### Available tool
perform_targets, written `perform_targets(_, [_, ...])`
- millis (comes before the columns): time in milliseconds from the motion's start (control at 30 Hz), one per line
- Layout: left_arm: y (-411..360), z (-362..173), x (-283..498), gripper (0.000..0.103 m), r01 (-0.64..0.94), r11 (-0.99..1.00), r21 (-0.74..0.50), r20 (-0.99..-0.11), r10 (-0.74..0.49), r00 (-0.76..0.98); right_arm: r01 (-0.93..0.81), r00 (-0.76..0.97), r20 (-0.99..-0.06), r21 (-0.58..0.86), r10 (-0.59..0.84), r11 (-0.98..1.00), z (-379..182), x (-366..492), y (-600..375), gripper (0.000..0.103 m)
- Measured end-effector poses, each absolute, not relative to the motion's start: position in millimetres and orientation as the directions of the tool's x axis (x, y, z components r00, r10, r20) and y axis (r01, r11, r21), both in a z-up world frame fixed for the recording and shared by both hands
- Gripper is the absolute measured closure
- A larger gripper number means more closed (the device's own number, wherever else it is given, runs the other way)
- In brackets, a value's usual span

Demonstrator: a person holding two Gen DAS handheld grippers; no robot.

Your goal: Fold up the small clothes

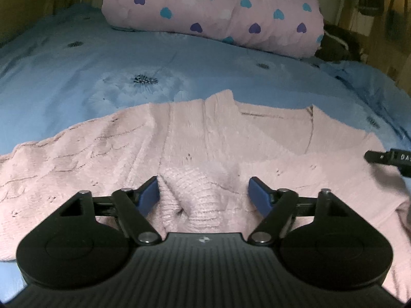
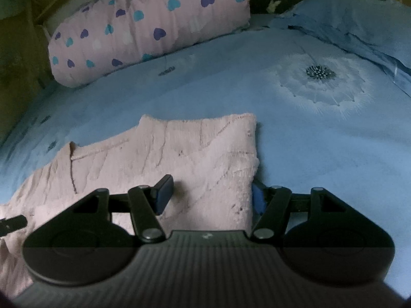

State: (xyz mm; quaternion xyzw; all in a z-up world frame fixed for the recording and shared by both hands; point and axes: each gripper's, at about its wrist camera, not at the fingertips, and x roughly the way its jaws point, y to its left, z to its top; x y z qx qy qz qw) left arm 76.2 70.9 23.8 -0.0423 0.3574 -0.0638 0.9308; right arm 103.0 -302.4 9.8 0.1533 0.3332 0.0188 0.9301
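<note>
A pale pink knitted sweater [image 1: 195, 138] lies spread flat on a blue bedspread [image 1: 77, 59]. In the left wrist view my left gripper [image 1: 204, 192] is open, its blue pads on either side of a raised ribbed fold [image 1: 195, 202] of the sweater. The right gripper's black tip [image 1: 385, 157] shows at the right edge, over the sweater. In the right wrist view my right gripper [image 2: 209, 196] is open over the sweater's [image 2: 179, 159] right edge; the right pad [image 2: 257, 200] sits just off the fabric on the bedspread [image 2: 321, 154].
A rolled pink quilt with blue and purple hearts [image 1: 213, 10] lies across the far end of the bed; it also shows in the right wrist view [image 2: 143, 30]. A blue pillow [image 2: 359, 23] lies at the far right. Dark items [image 1: 336, 43] sit beside the quilt.
</note>
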Motion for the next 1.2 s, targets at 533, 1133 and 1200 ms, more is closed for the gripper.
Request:
perform_targets(533, [57.0,31.3,94.8,0.062,0.065,0.997,-0.044,-0.599,-0.079,0.797,0.101,0.869,-0.494,0.262,0.043,0.96,19.8,99.3,-298.8,0.088])
perform_targets(1133, [58.8,34.9,86.7,0.017,-0.006,0.996,0.091,-0.642,0.063,0.764,0.129,0.794,-0.607,0.198,0.018,0.972,37.9,77.5,-299.3,0.064])
perform_targets(1200, [63.1,29.7,89.5,0.017,-0.024,0.996,0.082,-0.668,0.072,0.74,0.13,0.768,-0.64,0.194,0.025,0.973,34.9,72.6,-296.5,0.064])
